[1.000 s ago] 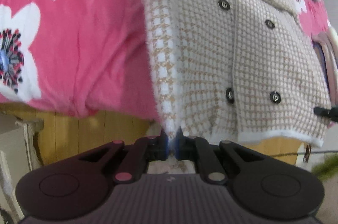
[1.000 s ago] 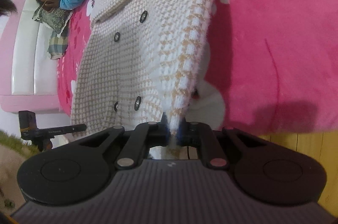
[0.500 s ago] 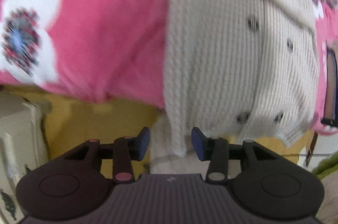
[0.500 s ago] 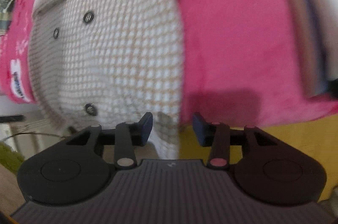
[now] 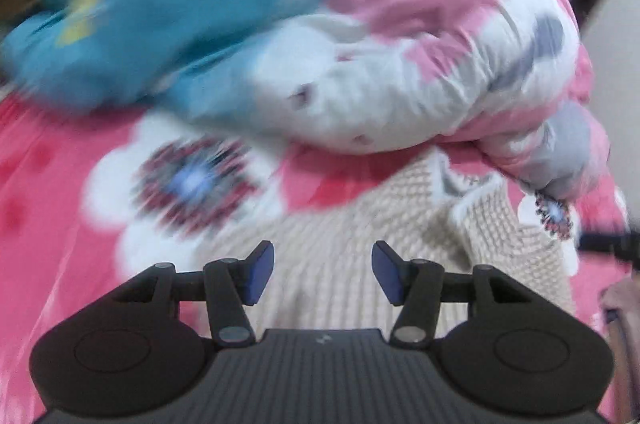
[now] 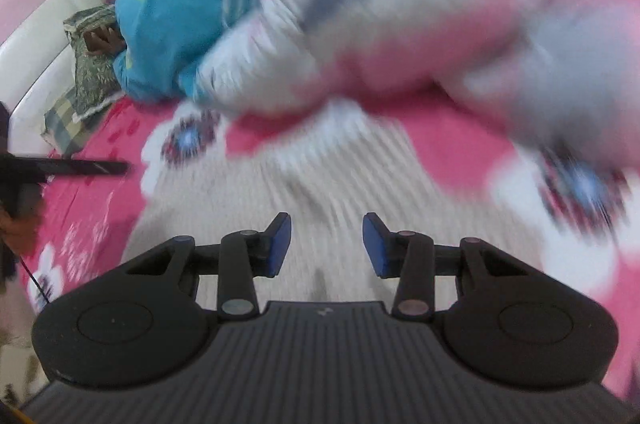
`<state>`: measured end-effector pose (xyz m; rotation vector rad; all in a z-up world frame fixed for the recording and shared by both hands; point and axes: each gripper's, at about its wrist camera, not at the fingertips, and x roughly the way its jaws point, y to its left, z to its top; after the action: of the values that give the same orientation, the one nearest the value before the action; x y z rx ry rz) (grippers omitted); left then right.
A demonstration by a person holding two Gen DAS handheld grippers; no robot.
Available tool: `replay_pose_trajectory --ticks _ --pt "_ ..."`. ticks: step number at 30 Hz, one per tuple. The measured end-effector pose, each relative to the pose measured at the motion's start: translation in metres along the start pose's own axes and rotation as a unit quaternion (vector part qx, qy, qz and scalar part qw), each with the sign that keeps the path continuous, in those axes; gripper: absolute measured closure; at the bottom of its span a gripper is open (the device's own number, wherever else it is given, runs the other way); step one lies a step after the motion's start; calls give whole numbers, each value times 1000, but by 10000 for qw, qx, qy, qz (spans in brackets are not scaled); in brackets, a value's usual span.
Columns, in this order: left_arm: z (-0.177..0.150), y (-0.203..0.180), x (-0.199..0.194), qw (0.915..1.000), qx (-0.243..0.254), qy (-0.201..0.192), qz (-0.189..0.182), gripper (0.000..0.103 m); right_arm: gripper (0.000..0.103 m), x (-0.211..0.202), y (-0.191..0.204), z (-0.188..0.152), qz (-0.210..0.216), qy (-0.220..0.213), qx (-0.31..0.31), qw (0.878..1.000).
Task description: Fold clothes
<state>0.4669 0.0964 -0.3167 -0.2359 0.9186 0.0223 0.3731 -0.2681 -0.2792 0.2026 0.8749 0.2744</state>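
Observation:
A cream and tan knitted coat (image 5: pixel 332 224) lies on the pink flowered bedspread (image 5: pixel 48 184); its collar end (image 5: pixel 464 212) points toward the pillows. My left gripper (image 5: pixel 323 272) hovers over the coat's upper part. Its jaws are opening, with nothing between the blue pads (image 5: pixel 260 274). In the right wrist view the same coat (image 6: pixel 320 176) is blurred beneath my right gripper (image 6: pixel 326 244), which stands open and empty over the knit.
A person in blue (image 6: pixel 180 4) lies at the head of the bed, beside a pink, white and grey quilt (image 5: pixel 440 64). A patterned pillow (image 6: pixel 88 64) rests against the white headboard (image 6: pixel 36 56). A dark bar (image 6: pixel 80 166) juts in from the left.
Both grippers let go of the coat's hem corners at the bed's foot and opened. They then swept up the bed to the coat's collar end, near the quilt.

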Motion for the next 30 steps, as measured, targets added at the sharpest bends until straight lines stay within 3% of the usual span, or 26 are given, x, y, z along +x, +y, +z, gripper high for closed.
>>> replay_pose_trajectory --ticks 3,5,9,13,16,19,21,22,23,24,30 --pt "3 -18 41 9996 290 -28 -54 47 64 54 13 37 176 -40 -312 9994" --pt "3 -28 67 9989 454 -36 -89 47 65 91 11 54 283 170 -190 9993" --pt "-5 -37 101 9978 656 21 -36 47 65 140 -11 59 206 556 29 9982" --pt "-18 -31 113 9975 669 86 -197 47 65 152 -52 49 671 1176 585 9891" --pt "-24 -29 116 9968 746 15 -271 47 64 149 -63 50 924 1263 740 9849" --pt "-28 -32 113 9963 826 -105 -219 46 64 160 -65 56 1019 1216 810 9840" --pt "-32 -35 112 9955 924 -171 -154 46 65 177 -58 57 957 1445 591 9831" --pt "-33 -37 112 9952 952 -186 -124 46 73 185 -53 56 838 1583 405 9830" --pt "-35 -39 112 9949 980 -201 -95 46 80 188 -49 54 729 1579 232 9845" --pt "-36 -40 113 9947 1008 -216 -65 46 98 189 -45 54 662 1536 94 9859" --pt "-43 -50 116 9928 1163 -266 110 44 100 162 -25 62 706 272 -450 9961"
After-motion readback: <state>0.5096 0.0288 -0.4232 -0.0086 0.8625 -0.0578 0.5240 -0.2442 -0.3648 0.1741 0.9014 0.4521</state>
